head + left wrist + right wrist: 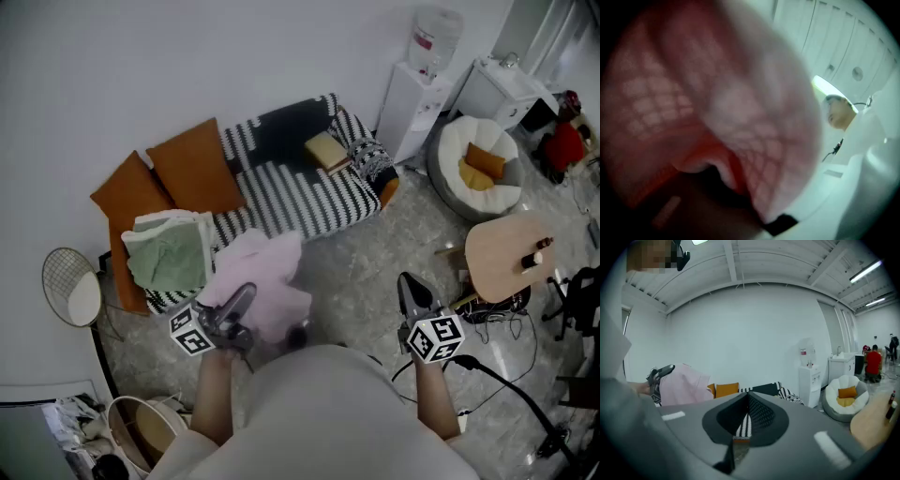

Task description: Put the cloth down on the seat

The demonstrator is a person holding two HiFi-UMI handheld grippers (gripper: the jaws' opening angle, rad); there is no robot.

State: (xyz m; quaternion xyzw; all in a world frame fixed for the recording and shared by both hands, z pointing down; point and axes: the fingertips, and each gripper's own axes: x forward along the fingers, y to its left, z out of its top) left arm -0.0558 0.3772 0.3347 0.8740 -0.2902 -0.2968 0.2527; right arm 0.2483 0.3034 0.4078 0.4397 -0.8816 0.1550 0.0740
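In front of the striped sofa, the left tongs (246, 295) are clenched on the pink cloth (272, 277), which hangs in the air just before the front edge of the seat (300, 202) and is not yet on it. The right tongs (410, 286) are closed and empty, well apart at the other side of the person.

To do this step well, I would carry the cloth forward over the bare striped middle of the seat, between the green cloth (169, 253) at the left end and the tan cushion (326, 150) near the back. Lower it until the hanging part rests on the cover, and only then let the tongs release. The left gripper view is almost fully covered by the fabric (it gives no help for aiming), so the head view must guide the placing. The free tongs should stay out of the folds.
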